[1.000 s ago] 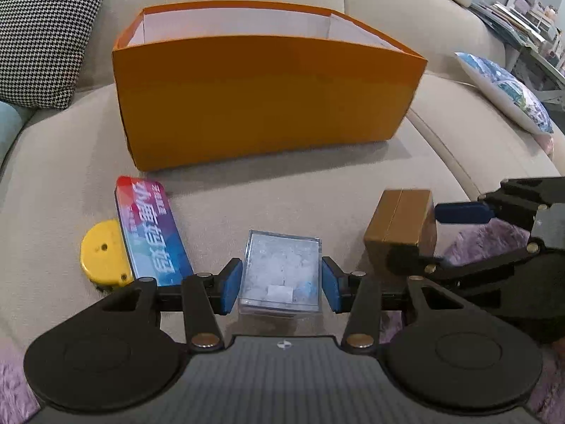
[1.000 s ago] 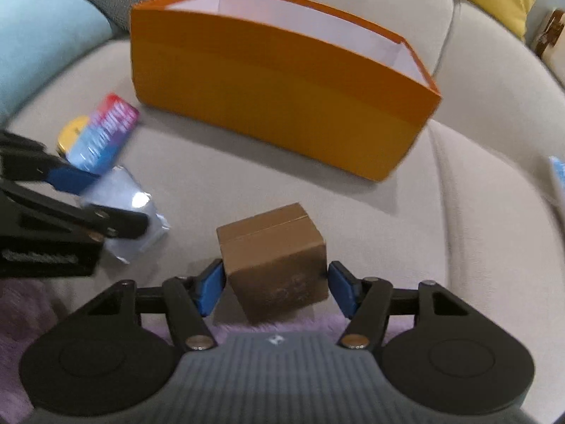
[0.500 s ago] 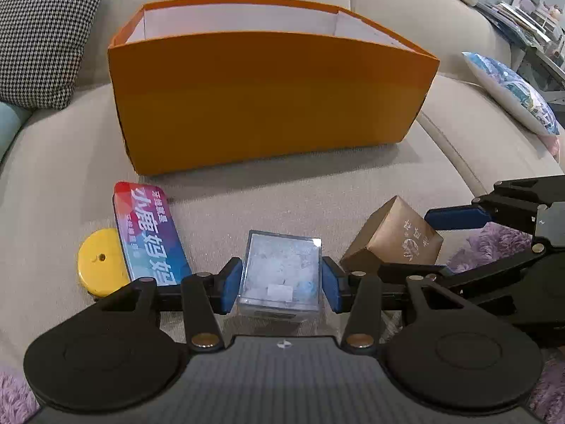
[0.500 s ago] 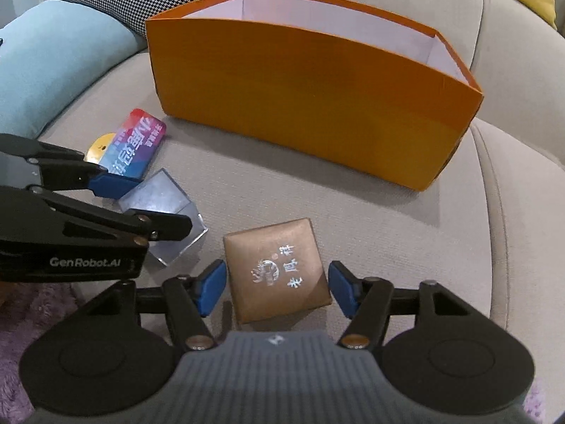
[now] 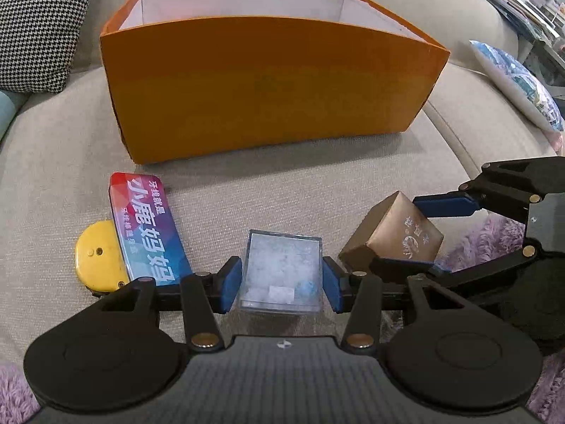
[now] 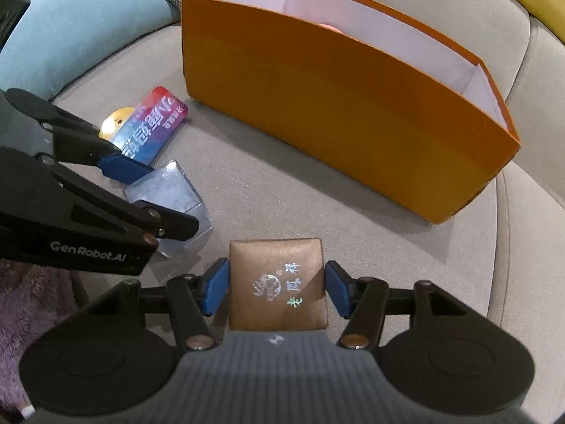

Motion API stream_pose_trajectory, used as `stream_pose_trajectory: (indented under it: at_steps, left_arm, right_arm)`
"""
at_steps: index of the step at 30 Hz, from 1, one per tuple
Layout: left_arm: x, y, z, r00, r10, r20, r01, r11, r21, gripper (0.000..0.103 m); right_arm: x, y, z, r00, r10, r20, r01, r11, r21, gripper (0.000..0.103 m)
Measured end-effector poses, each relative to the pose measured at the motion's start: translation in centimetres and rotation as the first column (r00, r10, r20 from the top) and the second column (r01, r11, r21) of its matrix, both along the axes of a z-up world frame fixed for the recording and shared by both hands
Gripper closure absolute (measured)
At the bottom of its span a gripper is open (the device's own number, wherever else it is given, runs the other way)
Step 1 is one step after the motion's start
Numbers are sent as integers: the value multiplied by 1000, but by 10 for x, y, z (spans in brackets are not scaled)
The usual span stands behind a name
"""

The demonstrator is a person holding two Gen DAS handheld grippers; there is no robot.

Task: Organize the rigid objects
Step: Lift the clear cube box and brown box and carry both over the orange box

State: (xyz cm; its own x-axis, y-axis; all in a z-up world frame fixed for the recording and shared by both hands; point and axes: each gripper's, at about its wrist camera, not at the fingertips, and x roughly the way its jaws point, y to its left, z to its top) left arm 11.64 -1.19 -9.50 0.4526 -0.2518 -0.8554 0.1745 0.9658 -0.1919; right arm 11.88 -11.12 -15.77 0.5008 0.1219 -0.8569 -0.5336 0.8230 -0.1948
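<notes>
On the beige sofa my left gripper [image 5: 281, 282] is shut on a clear plastic box [image 5: 282, 268] of white bits, its blue pads against both side walls. In the right wrist view the clear box [image 6: 166, 187] sits tilted between the left gripper [image 6: 155, 194] fingers. My right gripper [image 6: 277, 289] has a brown cube box [image 6: 277, 275] with silver print between its pads, and its jaws are closing on it. The brown box [image 5: 395, 233] is tipped on a corner. An open orange box [image 5: 265, 88] stands behind on the seat.
A colourful flat tin [image 5: 148, 229] lies left of the clear box, overlapping a yellow round tape measure [image 5: 97, 258]. A houndstooth cushion [image 5: 35, 28] and a blue cushion [image 6: 70, 24] are at the left, a patterned cushion [image 5: 519, 84] at the right. Purple fluffy fabric [image 5: 476, 240] lies in front.
The brown box went from lying flat to tipped on a corner between the right gripper's pads, and that gripper rolled to square up with it. The left gripper kept the clear box and barely moved.
</notes>
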Motion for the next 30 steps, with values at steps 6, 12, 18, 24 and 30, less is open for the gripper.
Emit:
stream_pose_trajectory:
  at_steps: [6, 12, 18, 24, 30]
  left_arm:
    - [-12, 6, 23, 999, -7, 40, 8, 999, -31, 49]
    - [-16, 10, 67, 995, -40, 92, 47, 996, -72, 49]
    - [2, 3, 117, 983, -114, 147, 123, 991, -55, 49]
    - [33, -5, 159, 964, -177, 197, 191, 980, -51, 49]
    - [70, -12, 176, 941, -230, 247, 233, 972, 16, 49]
  right_arm:
    - [-8, -2, 17, 998, 49, 37, -48, 999, -25, 43]
    - [-13, -9, 55, 986, 154, 61, -152, 988, -36, 43]
    - [-3, -8, 103, 957, 274, 96, -263, 958, -113, 43]
    - [17, -8, 150, 925, 359, 128, -333, 924, -185, 43]
    - [48, -9, 180, 894, 418, 162, -373, 893, -250, 43]
